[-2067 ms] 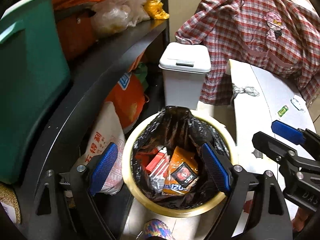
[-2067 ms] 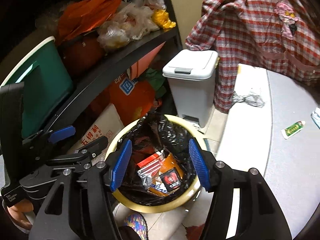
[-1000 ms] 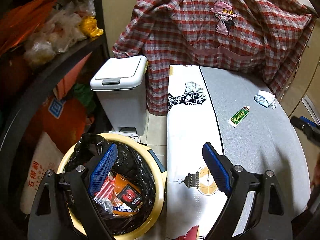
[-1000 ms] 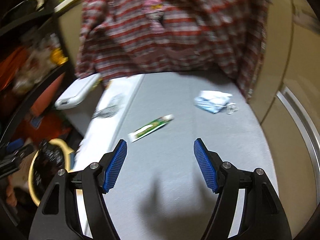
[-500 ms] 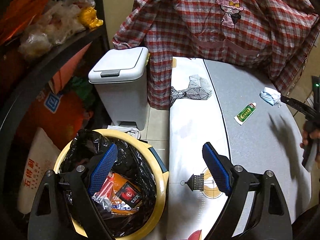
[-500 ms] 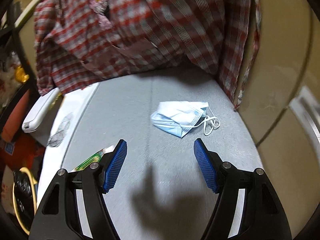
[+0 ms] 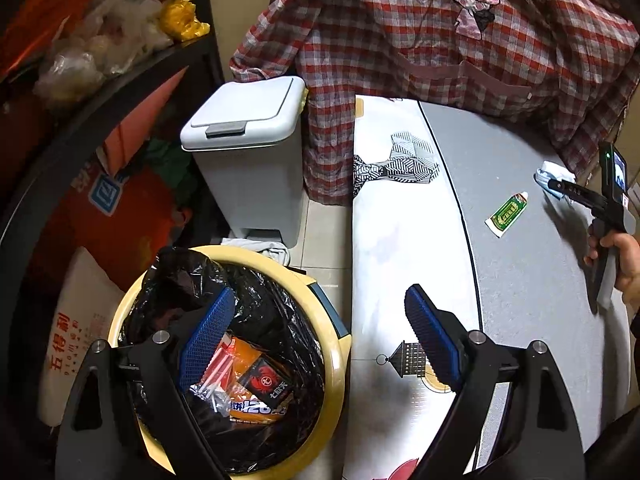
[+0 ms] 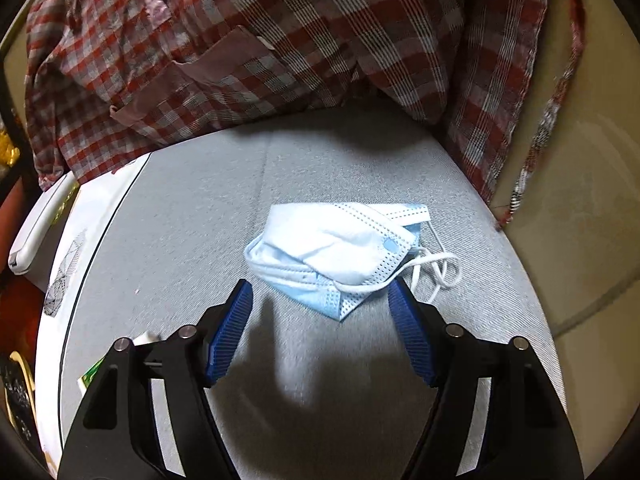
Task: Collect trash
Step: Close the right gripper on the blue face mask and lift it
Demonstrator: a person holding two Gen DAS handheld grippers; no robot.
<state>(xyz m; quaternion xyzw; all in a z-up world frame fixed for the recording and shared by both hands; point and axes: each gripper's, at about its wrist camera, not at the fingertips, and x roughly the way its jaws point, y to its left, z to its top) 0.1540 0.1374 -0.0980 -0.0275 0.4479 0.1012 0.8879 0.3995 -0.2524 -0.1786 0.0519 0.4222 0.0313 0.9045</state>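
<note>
A crumpled blue and white face mask (image 8: pixel 340 256) lies on the grey table (image 8: pixel 180 240). My right gripper (image 8: pixel 320 300) is open and empty just short of it, its jaws standing either side of the mask's near corner. In the left wrist view the mask (image 7: pixel 554 174) is partly hidden behind the right gripper. A small green tube (image 7: pixel 506 215) lies on the table left of it. My left gripper (image 7: pixel 316 332) is open and empty, above the yellow bin (image 7: pixel 328 320) lined with a black bag and holding wrappers (image 7: pixel 256 392).
A white lidded pedal bin (image 7: pixel 248 152) stands on the floor beyond the yellow bin. A red plaid shirt (image 7: pixel 440 40) hangs over the table's far edge. A black shelf (image 7: pixel 80 128) with bags is on the left. A beige wall (image 8: pixel 580 200) borders the table on the right.
My right gripper swung away from the yellow bin, across the table past the green tube, and closed in on the face mask. My left gripper stayed over the bin.
</note>
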